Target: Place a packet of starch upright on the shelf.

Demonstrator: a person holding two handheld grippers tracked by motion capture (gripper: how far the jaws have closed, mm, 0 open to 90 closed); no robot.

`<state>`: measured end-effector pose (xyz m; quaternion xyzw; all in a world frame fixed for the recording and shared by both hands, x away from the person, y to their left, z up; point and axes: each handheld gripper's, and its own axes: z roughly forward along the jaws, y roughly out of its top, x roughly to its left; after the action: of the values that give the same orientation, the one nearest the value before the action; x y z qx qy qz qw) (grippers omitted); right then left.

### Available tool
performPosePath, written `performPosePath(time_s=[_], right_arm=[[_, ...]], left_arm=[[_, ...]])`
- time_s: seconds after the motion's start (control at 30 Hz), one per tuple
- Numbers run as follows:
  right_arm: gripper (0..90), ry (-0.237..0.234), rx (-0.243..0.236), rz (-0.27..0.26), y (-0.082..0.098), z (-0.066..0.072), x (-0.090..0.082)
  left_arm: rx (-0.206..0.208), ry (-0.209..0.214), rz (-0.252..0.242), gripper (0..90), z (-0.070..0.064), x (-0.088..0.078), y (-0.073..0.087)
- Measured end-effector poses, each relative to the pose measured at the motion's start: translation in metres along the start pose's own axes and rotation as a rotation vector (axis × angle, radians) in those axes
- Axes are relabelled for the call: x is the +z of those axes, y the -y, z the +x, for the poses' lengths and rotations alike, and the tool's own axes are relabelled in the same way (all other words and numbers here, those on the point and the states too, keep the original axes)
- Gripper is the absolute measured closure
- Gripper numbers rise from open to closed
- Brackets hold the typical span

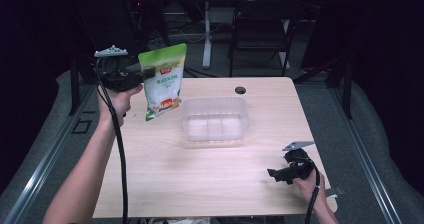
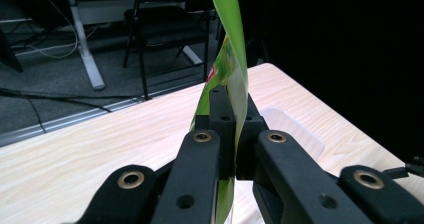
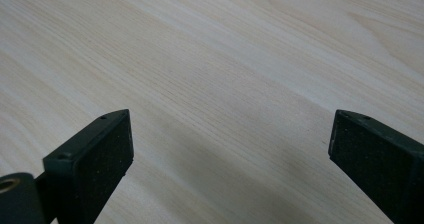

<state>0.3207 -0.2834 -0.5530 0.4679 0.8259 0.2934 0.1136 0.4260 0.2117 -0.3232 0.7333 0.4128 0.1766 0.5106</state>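
Forearm at far left raised off the bench (image 1: 165, 184), left claw (image 1: 148, 74) up in the air at the bench's left rear corner. Its jaws are clamped tight on the side edge of a green-and-white snack pouch (image 1: 164, 81); the left gripper view looks along the shut jaws, with the pouch (image 2: 231, 49) seen edge-on between them. Pouch hangs free, slightly tilted, clear of the wood, to the left of and above the clear plastic bin (image 1: 216, 120).

Bin sits mid-bench, a little toward the rear, open-topped, looks empty; faint dividers or ribs on its floor, cannot tell which.

Right claw (image 1: 274, 174) low near the front right corner of the bench, jaws spread wide with nothing between them; the right gripper view shows bare wood grain under the pads (image 3: 102, 154). Well apart from bin and pouch.

Judgement: carry step in hand, pouch lifted and on its way to the bin. Next move calls for swinging the pouch rightward over the bin's opening, lowering it inside the walls, then releasing. Limp pouch may swing or catch on the rim.
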Motion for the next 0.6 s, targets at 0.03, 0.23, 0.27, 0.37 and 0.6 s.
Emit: performPosePath(time_s=[0.03, 0.23, 0.27, 0.37, 0.6], right_arm=[[3.6, 0.0, -0.003, 0.0, 0.0, 0.0, -0.001], [3.7, -0.002, 0.004, -0.007, 0.0, -0.001, 0.0], [3.8, 0.001, 0.004, -0.007, 0.0, 0.0, 0.0], [3.8, 0.005, 0.003, -0.006, 0.0, 0.0, 0.0], [4.0, 0.006, -0.001, 0.001, 0.0, -0.001, -0.001]], left_arm=[[-0.003, 0.004, -0.002, 89.9, -0.001, 0.001, -0.001], [-0.002, 0.012, 0.001, 89.8, -0.007, 0.012, -0.005], [-0.005, 0.013, -0.004, 89.8, -0.008, 0.014, -0.005], [-0.004, 0.019, -0.009, 89.8, -0.011, 0.019, -0.005], [-0.011, 0.024, -0.006, 89.8, -0.016, 0.032, -0.003]])
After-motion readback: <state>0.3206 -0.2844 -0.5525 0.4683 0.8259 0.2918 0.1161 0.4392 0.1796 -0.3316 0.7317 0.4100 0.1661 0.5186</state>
